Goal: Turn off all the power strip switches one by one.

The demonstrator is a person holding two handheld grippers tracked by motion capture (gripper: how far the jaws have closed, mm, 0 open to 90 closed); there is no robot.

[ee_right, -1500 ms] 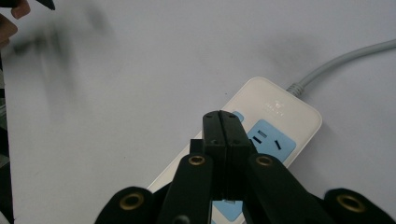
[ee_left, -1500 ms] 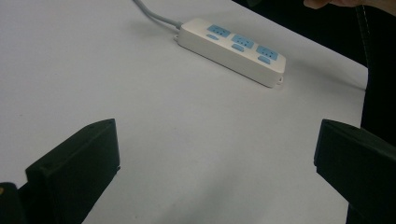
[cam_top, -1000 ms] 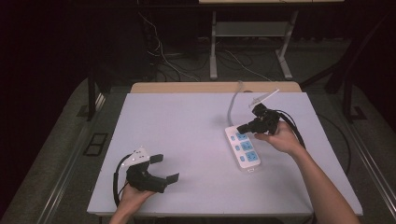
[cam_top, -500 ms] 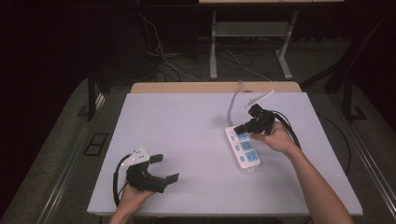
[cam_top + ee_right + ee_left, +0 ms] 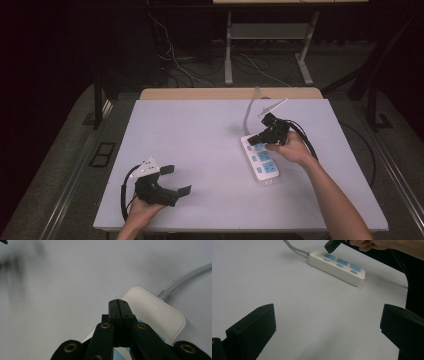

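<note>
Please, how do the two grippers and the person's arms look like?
Both grippers, left gripper and right gripper, are black with blocky jaws; brass-coloured rivets show in the right gripper view. The left carries a grey three-cornered plate. Black cables trail from each. The forearms are bare, no sleeves.

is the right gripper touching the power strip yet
Apart. In the left gripper view the right gripper's shut tip hangs just above the power strip, with a thin sliver of its white top showing beneath.

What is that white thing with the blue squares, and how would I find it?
Look at the right half of the pale table. There lies a white power strip with three blue sockets in a row and a grey cable running off its far end. The shut right gripper hangs over its far socket.
</note>
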